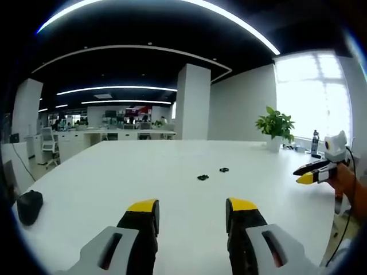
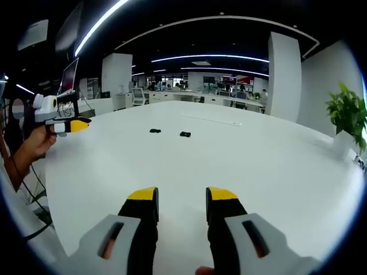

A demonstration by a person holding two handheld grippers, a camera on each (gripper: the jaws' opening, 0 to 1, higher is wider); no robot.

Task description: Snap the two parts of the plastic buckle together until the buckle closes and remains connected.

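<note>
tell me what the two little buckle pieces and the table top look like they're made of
Buckle pieces: dark, matte, probably moulded plastic; they are too small to see any detail. They lie apart on the table.

Table top: smooth white surface with a soft sheen, likely laminate or painted board; it mirrors the window light faintly, and no grain shows.

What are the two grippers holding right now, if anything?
Nothing. The left gripper and right gripper are both open and empty; the two buckle parts lie apart on the white table.
</note>
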